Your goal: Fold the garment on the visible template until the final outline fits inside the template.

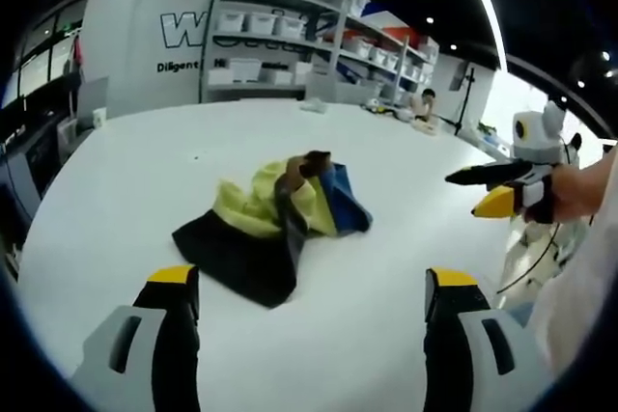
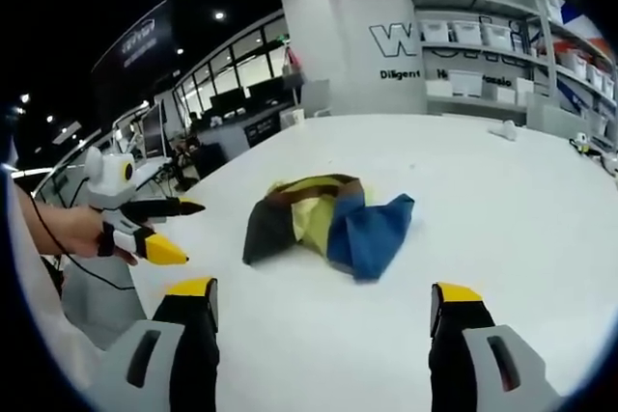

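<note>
The garment (image 1: pixel 275 224) lies crumpled in a heap on the white table (image 1: pixel 145 171), out in the open part of the top and well apart from either hand-held gripper; it shows black, pale yellow, blue and brown panels bunched together; in the right gripper view the garment (image 2: pixel 328 219) has its blue part turned toward the right and its dark part toward the left. No template outline can be made out on the table around the garment.

The left hand-held gripper (image 1: pixel 314 311) stands with its jaws spread wide apart, nothing between them, short of the garment's black edge; in the right gripper view the same left hand-held gripper (image 2: pixel 174 231) hangs off to the left of the garment, a hand (image 2: pixel 82 231) wrapped round its body, jaws parted.

The right hand-held gripper (image 2: pixel 323 320) is likewise wide open and empty, near the garment but not touching it; in the left gripper view the right hand-held gripper (image 1: pixel 478 190) sits to the right of the garment, jaws apart.

Beyond the garment, at the far side of the table, stands a shelf rack (image 1: pixel 290 41) with white bins.
</note>
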Tool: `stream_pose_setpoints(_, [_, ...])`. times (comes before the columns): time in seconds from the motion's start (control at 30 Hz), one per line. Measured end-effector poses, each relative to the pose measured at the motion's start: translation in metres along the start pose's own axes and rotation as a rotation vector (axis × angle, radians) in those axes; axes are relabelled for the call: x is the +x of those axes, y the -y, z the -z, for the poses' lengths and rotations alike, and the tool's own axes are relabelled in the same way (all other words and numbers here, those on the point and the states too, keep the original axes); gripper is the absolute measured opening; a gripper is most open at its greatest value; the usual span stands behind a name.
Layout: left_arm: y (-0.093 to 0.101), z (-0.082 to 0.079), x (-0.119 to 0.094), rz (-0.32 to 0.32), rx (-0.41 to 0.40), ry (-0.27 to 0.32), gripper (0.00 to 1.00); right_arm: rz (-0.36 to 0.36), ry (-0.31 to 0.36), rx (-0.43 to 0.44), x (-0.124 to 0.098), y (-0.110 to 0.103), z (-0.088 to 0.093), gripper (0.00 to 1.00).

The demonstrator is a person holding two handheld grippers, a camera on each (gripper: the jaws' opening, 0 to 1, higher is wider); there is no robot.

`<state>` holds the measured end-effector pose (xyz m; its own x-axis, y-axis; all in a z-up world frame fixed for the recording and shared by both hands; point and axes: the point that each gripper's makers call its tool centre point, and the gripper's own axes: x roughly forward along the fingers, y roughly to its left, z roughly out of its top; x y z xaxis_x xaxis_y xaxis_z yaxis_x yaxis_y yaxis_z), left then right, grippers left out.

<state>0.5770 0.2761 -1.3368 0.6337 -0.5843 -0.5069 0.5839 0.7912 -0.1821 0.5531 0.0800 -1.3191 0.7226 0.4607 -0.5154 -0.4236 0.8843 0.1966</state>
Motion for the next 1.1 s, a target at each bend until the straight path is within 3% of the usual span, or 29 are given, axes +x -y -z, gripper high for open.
stream_pose_setpoints(0.77, [0.003, -0.013, 0.023, 0.041, 0.056, -0.007, 0.82, -0.021, -0.011, -0.039, 0.018, 0.013, -0.009, 0.77])
stream_pose_setpoints(1.1, [0.005, -0.023, 0.029, 0.048, 0.08, -0.005, 0.82, -0.032, 0.005, -0.044, 0.023, 0.011, -0.019, 0.77])
